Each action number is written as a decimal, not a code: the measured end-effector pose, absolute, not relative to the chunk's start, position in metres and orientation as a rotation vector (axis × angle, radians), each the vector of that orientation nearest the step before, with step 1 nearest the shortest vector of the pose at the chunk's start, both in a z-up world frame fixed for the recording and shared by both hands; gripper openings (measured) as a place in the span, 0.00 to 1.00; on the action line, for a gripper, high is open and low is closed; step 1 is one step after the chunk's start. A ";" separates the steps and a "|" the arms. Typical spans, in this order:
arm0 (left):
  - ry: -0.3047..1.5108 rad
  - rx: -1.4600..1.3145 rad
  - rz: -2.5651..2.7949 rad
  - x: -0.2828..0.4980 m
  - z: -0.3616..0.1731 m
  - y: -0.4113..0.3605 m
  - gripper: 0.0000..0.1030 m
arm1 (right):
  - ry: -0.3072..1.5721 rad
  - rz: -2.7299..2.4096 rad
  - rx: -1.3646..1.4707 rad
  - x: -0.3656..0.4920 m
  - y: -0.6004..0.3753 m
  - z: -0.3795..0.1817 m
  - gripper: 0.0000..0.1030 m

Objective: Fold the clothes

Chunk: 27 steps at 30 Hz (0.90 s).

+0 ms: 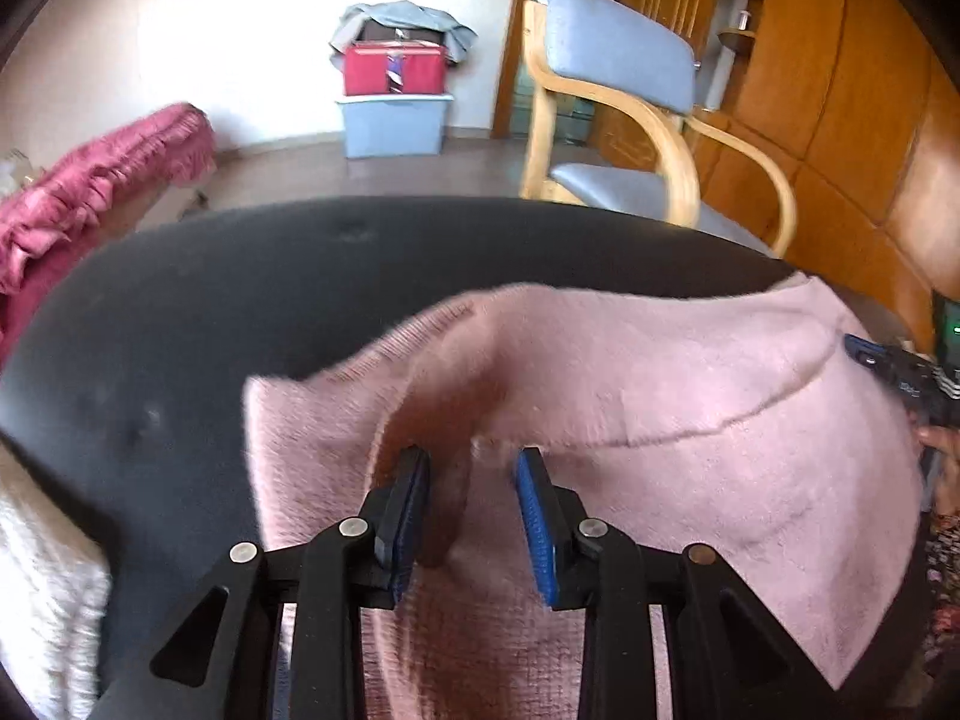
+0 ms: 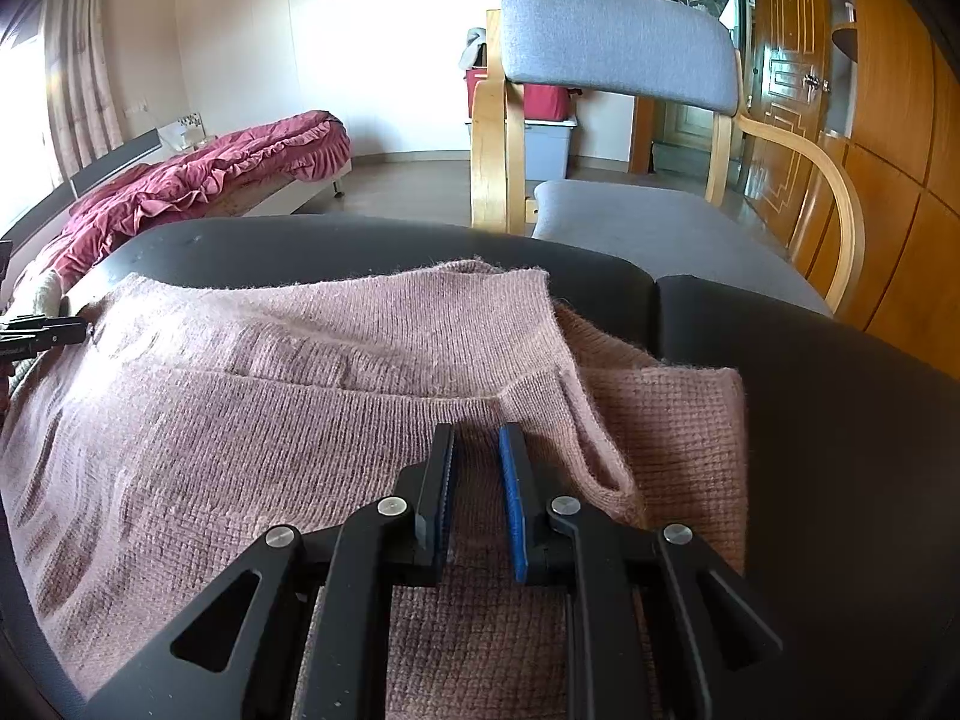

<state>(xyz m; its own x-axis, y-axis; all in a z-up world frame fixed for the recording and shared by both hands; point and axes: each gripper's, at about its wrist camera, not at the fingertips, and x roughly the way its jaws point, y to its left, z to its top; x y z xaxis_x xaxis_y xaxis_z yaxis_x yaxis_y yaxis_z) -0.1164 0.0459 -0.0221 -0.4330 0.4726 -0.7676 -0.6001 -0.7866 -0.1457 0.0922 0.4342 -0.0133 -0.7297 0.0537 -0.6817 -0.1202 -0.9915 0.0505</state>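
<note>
- The left gripper (image 1: 474,480) has its blue-padded fingers apart over the pink sweater (image 1: 630,408); a raised fold of knit stands between them, leaning on the left pad, and nothing looks pinched.
- The right gripper (image 2: 477,450) shows a narrow gap between its pads, with the sweater (image 2: 270,396) lying under and between them; whether it is nipping the knit I cannot tell.
- The sweater lies spread on a dark table (image 1: 210,300), filling the near half from about 9 to 3 o'clock in the right wrist view, with a cuffed sleeve (image 2: 600,456) doubled back at about 2 o'clock from the fingertips.
- By my reading, the step in hand is an early fold: one sleeve is turned in, and the body is not yet folded.
- The next move probably calls for a firm pinch on an edge or fold, lifting both layers together and carrying them across evenly so the knit does not stretch or bunch.
- The sweater is a soft, fuzzy rib knit, limp and thick, with a seam line curving across it; the table looks smooth and matte.
- Beyond, at 12 to 1 o'clock, stands a bentwood chair (image 2: 618,54) with grey cloth padding.
</note>
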 end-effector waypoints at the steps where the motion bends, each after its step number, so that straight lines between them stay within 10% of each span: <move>1: 0.194 -1.128 2.190 -0.115 -0.024 0.046 0.30 | 0.139 2.834 -1.113 0.092 0.434 -0.013 0.16; 7: 0.156 -1.144 2.112 -0.114 -0.025 0.045 0.28 | 0.141 2.833 -1.112 0.092 0.432 -0.014 0.16; 12: 0.141 -1.147 2.197 -0.111 -0.021 0.040 0.04 | 0.143 2.833 -1.111 0.092 0.432 -0.014 0.16; 27: 0.166 -1.118 2.499 -0.115 -0.021 0.013 0.04 | 0.152 2.835 -1.113 0.091 0.432 -0.013 0.16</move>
<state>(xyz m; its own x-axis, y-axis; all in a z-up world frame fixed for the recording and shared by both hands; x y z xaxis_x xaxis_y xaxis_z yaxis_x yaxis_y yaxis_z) -0.1145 0.0133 -0.0211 -0.6022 0.3064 -0.7372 -0.4012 -0.9145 -0.0524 0.0910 0.4322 -0.0132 -0.7301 0.0490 -0.6816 -0.1216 -0.9908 0.0590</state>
